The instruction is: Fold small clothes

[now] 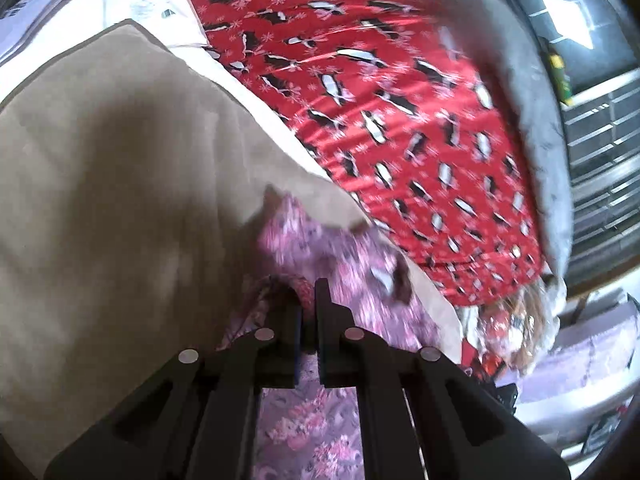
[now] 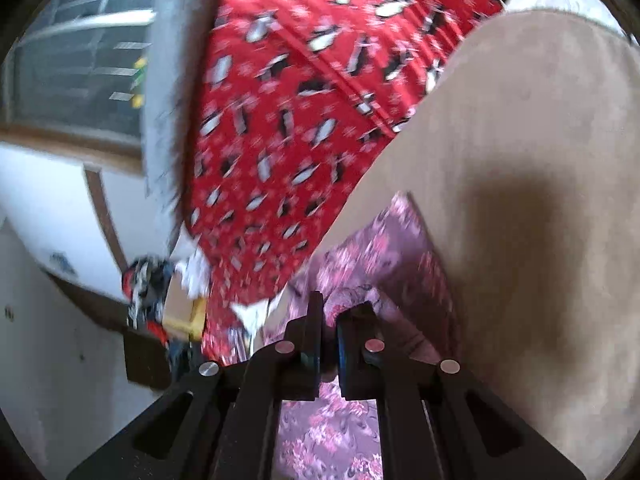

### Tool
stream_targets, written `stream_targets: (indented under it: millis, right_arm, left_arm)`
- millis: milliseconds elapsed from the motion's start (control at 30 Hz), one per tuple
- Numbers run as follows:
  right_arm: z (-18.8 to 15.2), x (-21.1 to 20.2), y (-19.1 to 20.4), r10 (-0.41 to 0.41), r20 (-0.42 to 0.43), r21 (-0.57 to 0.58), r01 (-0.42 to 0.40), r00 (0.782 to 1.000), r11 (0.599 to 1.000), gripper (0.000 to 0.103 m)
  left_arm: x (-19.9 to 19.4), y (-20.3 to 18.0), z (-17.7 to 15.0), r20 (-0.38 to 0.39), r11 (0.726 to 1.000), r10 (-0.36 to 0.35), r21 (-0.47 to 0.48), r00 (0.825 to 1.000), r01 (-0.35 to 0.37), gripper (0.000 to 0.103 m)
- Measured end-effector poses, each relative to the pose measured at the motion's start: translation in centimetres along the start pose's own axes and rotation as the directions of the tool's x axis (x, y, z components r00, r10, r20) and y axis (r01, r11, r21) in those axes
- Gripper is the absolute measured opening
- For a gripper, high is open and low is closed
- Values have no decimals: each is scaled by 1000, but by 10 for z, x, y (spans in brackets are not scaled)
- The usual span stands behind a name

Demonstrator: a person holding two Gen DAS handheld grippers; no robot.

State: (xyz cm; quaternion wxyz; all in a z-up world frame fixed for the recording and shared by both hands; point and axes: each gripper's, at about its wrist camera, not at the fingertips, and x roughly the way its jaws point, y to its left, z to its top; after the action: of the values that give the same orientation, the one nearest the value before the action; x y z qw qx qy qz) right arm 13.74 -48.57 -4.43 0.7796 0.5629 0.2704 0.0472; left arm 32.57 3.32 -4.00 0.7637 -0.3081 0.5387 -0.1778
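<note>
A small pink floral garment (image 1: 344,276) is lifted above a beige cloth surface (image 1: 120,180). My left gripper (image 1: 308,300) is shut on one part of the garment, and the fabric hangs down under the fingers. In the right wrist view the same floral garment (image 2: 384,252) is pinched by my right gripper (image 2: 330,312), shut on its edge over the beige surface (image 2: 520,160). Both views are blurred by motion.
A red blanket with a penguin print (image 1: 380,100) (image 2: 288,100) lies beside the beige cloth. A grey cushion edge (image 1: 536,120) borders it. A heap of mixed clothes (image 2: 148,292) lies at the bed's edge, and a window with bars (image 1: 600,120) stands behind.
</note>
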Motion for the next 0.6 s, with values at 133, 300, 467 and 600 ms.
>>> stream_targets:
  millis: [133,300,467,600]
  right_arm:
    - [20,30,-15,-50,-2,52,50,999,997,10]
    - [37,58,-24,-108,-59,88,113,992,990,11]
    - [45,47,-18,-46,-13,62,47,999,997,19]
    - [43,24,-23,-45,87,75,38,995,996,48]
  left_arm:
    - [39,6,26,52,998,47,-36,998,-46,4]
    - [67,25,46,-27,991,40,-123,999,-43,4]
    - [52,38,50,-29,976,-123,-184,992,115,4]
    - [37,34,50,-29,971,-177,-166,984,170,4]
